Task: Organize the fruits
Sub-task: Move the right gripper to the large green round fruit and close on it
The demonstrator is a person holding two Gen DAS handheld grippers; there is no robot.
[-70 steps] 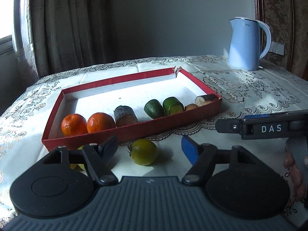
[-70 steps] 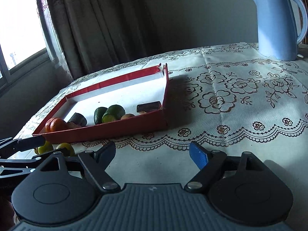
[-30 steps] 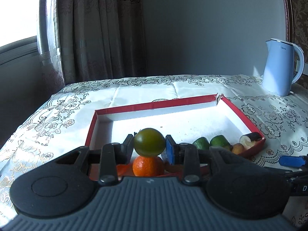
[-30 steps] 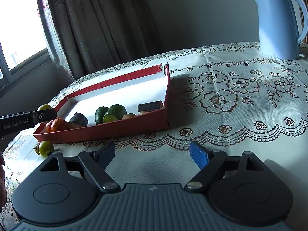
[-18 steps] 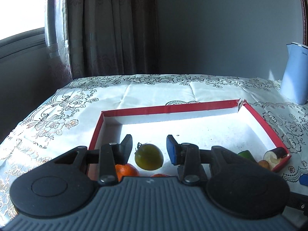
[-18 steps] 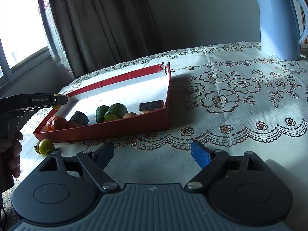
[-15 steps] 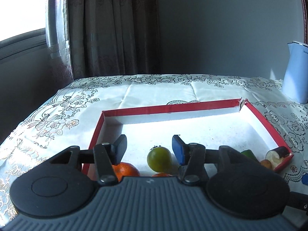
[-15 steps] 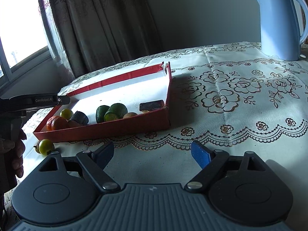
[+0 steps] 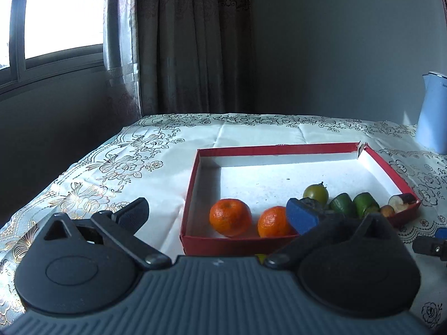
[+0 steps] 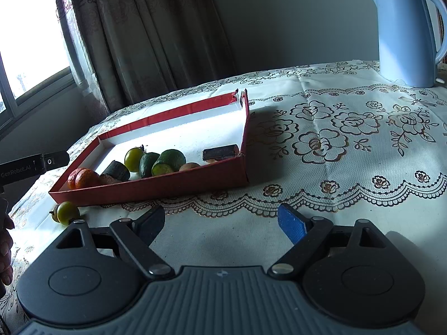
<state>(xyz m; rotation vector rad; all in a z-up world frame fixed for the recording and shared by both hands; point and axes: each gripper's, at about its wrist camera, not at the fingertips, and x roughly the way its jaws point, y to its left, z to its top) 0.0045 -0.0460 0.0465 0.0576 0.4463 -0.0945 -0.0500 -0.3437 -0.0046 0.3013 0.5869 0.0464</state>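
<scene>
A red tray [image 9: 276, 149] [image 10: 173, 185] holds two oranges [image 9: 230, 217], a yellow-green round fruit [image 9: 315, 193] [image 10: 134, 159], a dark fruit piece [image 10: 116, 170], two green pieces [image 9: 342, 205] [image 10: 169, 159] and a cut piece [image 9: 402, 201]. A second yellow-green fruit [image 10: 65, 212] lies on the cloth outside the tray's near left corner. My left gripper [image 9: 220, 212] is open and empty, near the tray's left front corner. My right gripper [image 10: 223, 223] is open and empty above the cloth, in front of the tray.
A light blue kettle [image 10: 405, 30] [image 9: 433, 117] stands at the back right of the table. Curtains [image 9: 178, 42] and a window [image 9: 56, 19] are behind the table's far left edge. The cloth [image 10: 349, 145] right of the tray bears only its flower pattern.
My left gripper held the yellow-green fruit over the tray, opened and let it go inside. It then drew back to the left and opened wider. The right gripper stayed put.
</scene>
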